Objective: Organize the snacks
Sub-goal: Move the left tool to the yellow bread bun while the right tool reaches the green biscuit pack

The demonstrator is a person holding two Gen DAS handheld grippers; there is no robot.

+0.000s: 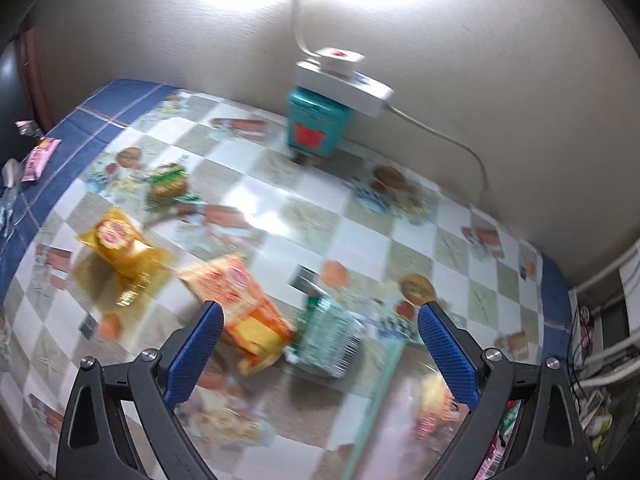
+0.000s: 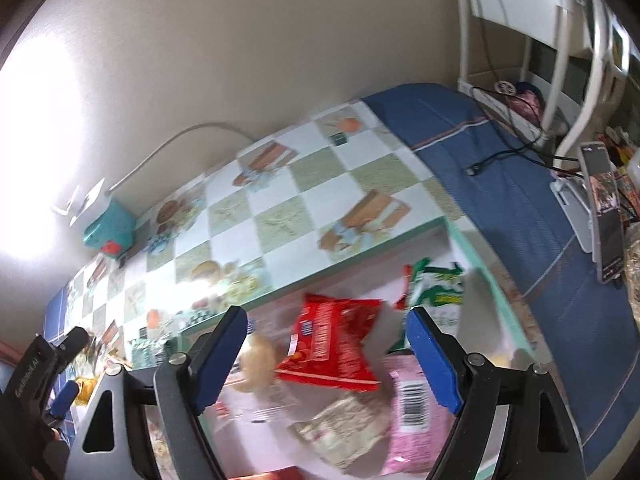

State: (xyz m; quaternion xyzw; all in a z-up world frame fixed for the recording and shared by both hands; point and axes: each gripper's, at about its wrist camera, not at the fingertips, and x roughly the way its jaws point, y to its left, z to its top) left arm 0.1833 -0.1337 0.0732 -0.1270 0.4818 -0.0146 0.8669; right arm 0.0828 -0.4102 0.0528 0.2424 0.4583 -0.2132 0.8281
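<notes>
My left gripper (image 1: pixel 320 320) is open and empty above the checkered tablecloth (image 1: pixel 360 216). Between its blue fingers lie an orange snack packet (image 1: pixel 236 300) and a green-and-white packet (image 1: pixel 332 332). A yellow packet (image 1: pixel 120 244) and a small green packet (image 1: pixel 170 184) lie further left. My right gripper (image 2: pixel 326 328) is open and empty over a clear bin with a mint rim (image 2: pixel 476 256). In the bin lie a red packet (image 2: pixel 332 344), a green-and-white packet (image 2: pixel 436 284), a pink packet (image 2: pixel 412 404), a beige packet (image 2: pixel 344 432) and a round bun (image 2: pixel 258 364).
A teal tin (image 1: pixel 316 124) with a white power strip (image 1: pixel 344 80) on top stands against the back wall. A pink packet (image 1: pixel 38 158) lies at the table's far left. A phone on a stand (image 2: pixel 604 208) and cables (image 2: pixel 508 156) sit on the blue cloth to the right.
</notes>
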